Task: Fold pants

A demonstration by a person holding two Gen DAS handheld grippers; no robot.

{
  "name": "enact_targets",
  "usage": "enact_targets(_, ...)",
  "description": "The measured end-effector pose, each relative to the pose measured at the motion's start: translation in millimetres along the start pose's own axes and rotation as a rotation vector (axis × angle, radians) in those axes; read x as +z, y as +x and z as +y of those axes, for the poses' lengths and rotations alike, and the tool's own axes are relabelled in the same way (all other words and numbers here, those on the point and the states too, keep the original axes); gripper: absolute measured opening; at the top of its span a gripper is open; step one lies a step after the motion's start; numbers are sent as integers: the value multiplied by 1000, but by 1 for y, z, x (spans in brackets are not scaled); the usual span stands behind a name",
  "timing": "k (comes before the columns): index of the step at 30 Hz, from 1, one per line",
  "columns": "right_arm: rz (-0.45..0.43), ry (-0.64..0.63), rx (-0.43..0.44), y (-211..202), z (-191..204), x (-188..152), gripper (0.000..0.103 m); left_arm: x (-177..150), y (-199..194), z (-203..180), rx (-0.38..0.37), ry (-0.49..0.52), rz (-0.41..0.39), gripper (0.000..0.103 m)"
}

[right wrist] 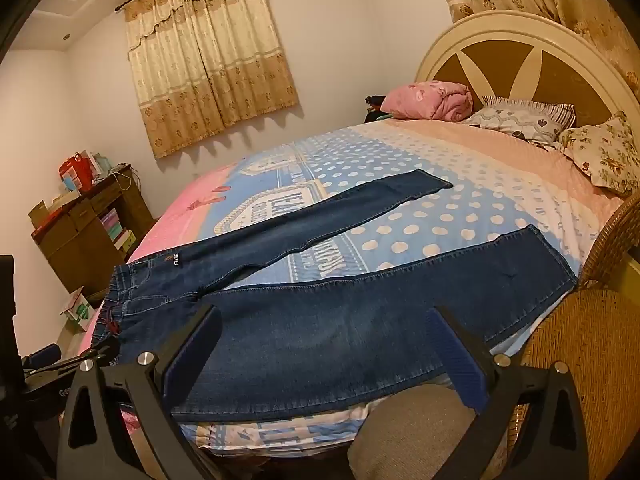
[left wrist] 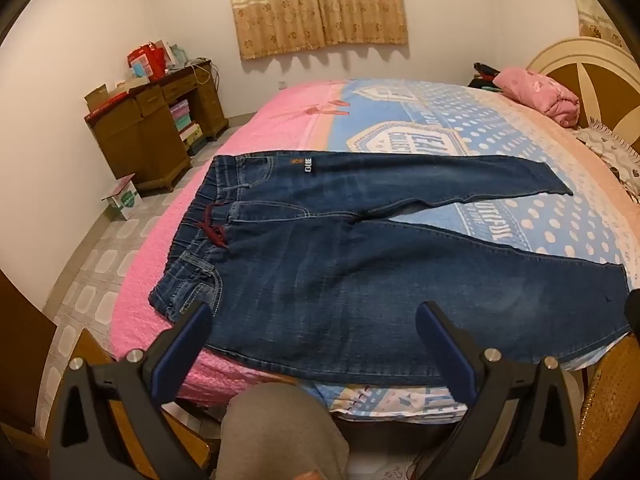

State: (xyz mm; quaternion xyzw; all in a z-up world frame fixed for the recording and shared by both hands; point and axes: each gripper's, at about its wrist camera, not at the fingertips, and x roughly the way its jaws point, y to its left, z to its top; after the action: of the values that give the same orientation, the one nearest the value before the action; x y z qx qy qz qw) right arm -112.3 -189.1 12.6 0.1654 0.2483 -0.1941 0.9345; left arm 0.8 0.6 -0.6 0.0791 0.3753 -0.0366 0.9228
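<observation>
Pants (left wrist: pixel 360 264) of dark blue denim lie spread flat on the bed (left wrist: pixel 460 120), waistband to the left at the pink edge of the cover, the two legs running right and splayed apart in a V. A dark red drawstring (left wrist: pixel 216 232) sits at the waistband (clear only in the left wrist view). The left gripper (left wrist: pixel 314 314) hovers at the near edge over the hip and thigh, its jaws wide apart with nothing between them. The right gripper (right wrist: pixel 324 320) hovers over the near leg, jaws likewise spread and empty. A grey-clad knee (left wrist: pixel 280 432) shows below each gripper. Only the right wrist view takes in the whole headboard (right wrist: pixel 520 52), both pillows (right wrist: pixel 524 120) and a wicker chair (right wrist: pixel 592 360) at the near right. The left view shows more of the wooden cabinet (left wrist: pixel 148 136) and the tiled floor (left wrist: pixel 92 272) on the far left.
</observation>
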Motion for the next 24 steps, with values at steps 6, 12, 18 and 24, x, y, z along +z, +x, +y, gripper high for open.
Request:
enact_targets(6, 5, 4, 2, 0, -1, 0, 102, -3, 3, 2, -7, -3, 1, 103)
enact_targets(12, 6, 5, 1, -1, -1, 0, 102, -2, 1, -1, -25, 11, 12, 103)
enact_targets(18, 8, 4, -5, 0, -4, -1, 102, -4, 0, -4, -35, 17, 16, 103)
enact_targets(24, 8, 4, -5, 0, -4, -3, 102, -6, 1, -5, -39, 19, 23, 103)
